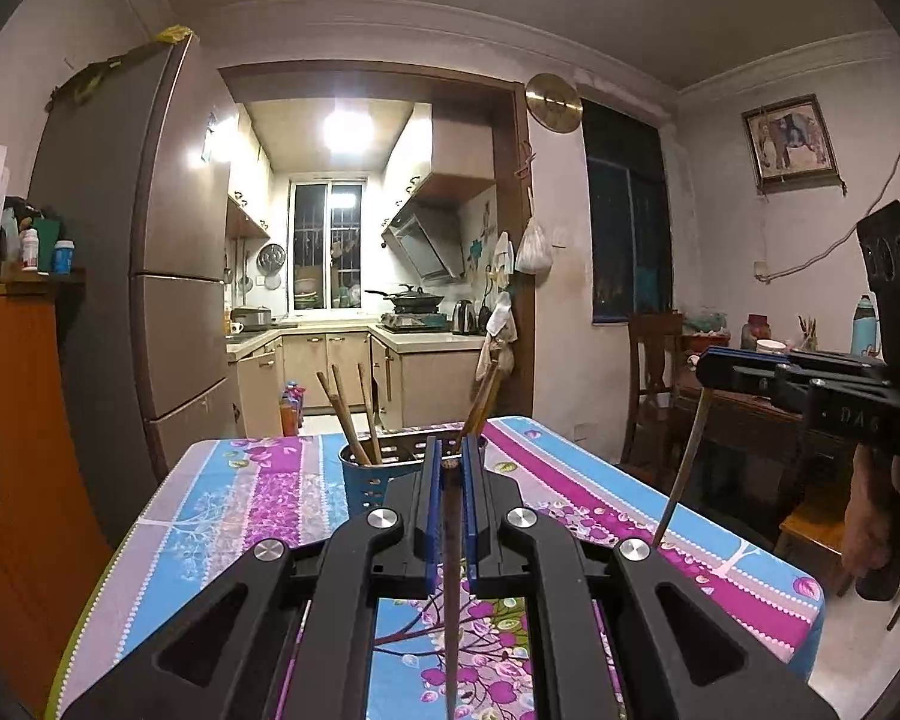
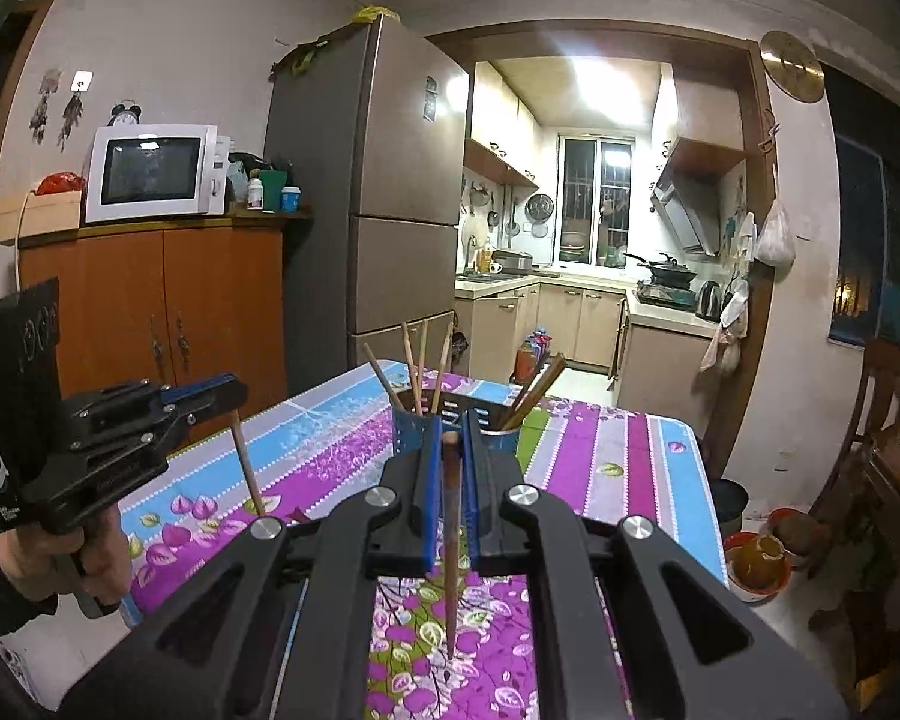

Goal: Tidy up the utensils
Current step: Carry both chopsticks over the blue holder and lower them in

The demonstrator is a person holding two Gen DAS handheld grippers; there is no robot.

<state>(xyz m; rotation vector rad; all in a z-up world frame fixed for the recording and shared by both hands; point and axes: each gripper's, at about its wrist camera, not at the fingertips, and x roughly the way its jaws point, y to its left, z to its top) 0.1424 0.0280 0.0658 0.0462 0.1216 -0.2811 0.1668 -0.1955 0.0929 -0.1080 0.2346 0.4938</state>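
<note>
Already several wooden chopsticks [image 1: 348, 414] stand in the blue perforated plastic utensil holder [image 1: 366, 483]; just before that holder, above the flowered tablecloth [image 2: 600, 456], left gripper [image 1: 447, 462] and right gripper [image 2: 450, 438] each clamp one brown chopstick [image 1: 450, 570], undelivered

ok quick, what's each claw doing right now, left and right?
Left claw: closed on a dark chopstick, held above the table.
Right claw: closed on a brown chopstick, tip pointing down.

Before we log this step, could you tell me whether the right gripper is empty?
No, the right gripper is closed on a chopstick hanging point-down between its fingers above the table.
</note>
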